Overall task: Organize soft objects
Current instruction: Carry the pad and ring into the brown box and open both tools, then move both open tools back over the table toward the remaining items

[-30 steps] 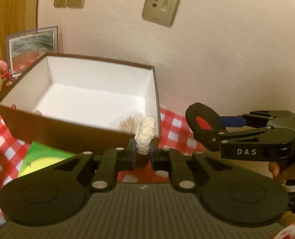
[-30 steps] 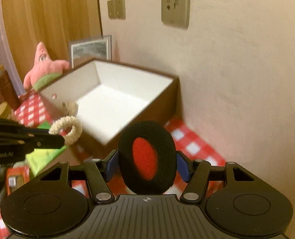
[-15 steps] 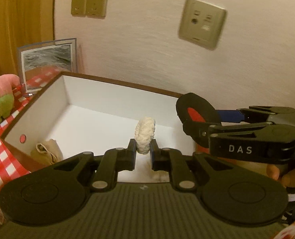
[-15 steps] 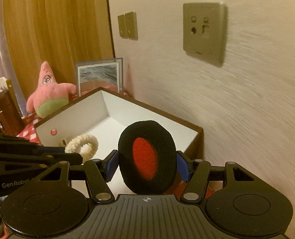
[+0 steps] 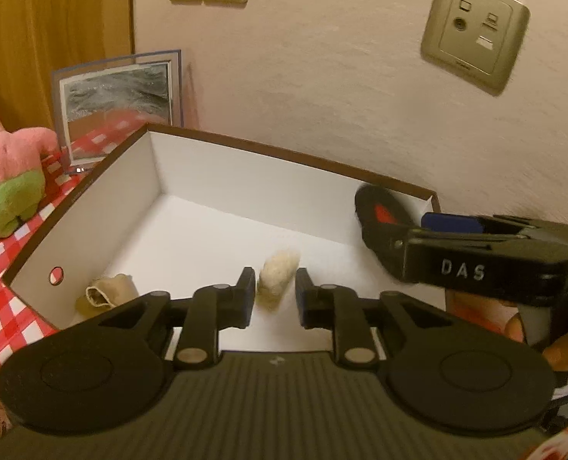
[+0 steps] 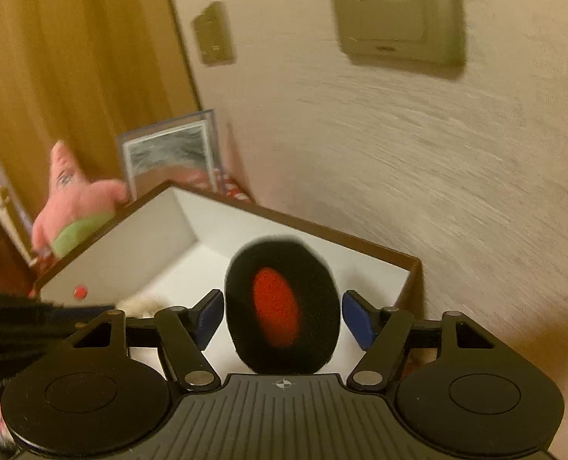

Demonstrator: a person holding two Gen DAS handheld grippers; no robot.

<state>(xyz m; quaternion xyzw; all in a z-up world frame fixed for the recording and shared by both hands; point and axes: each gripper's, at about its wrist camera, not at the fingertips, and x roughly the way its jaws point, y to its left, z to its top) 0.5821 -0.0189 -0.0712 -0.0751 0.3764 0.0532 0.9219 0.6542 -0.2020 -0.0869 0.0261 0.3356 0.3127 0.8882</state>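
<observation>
Left tool [image 5: 273, 299] opens around fluffy cream scrunchie [image 5: 278, 276] over white-lined box [image 5: 92, 222].

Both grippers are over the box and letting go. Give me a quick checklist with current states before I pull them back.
1. Left gripper over the white-lined box: ok.
2. Left jaws opening, clear of the cream scrunchie: ok, gaps on both sides.
3. Scrunchie landed on the box floor: cannot tell, it is blurred.
4. Right gripper over the box: ok.
5. Right jaws opening, pads off the black and red ear pad: ok, both apart.
6. Ear pad dropped out of the gripper: not ok, it is between the fingers.
</observation>
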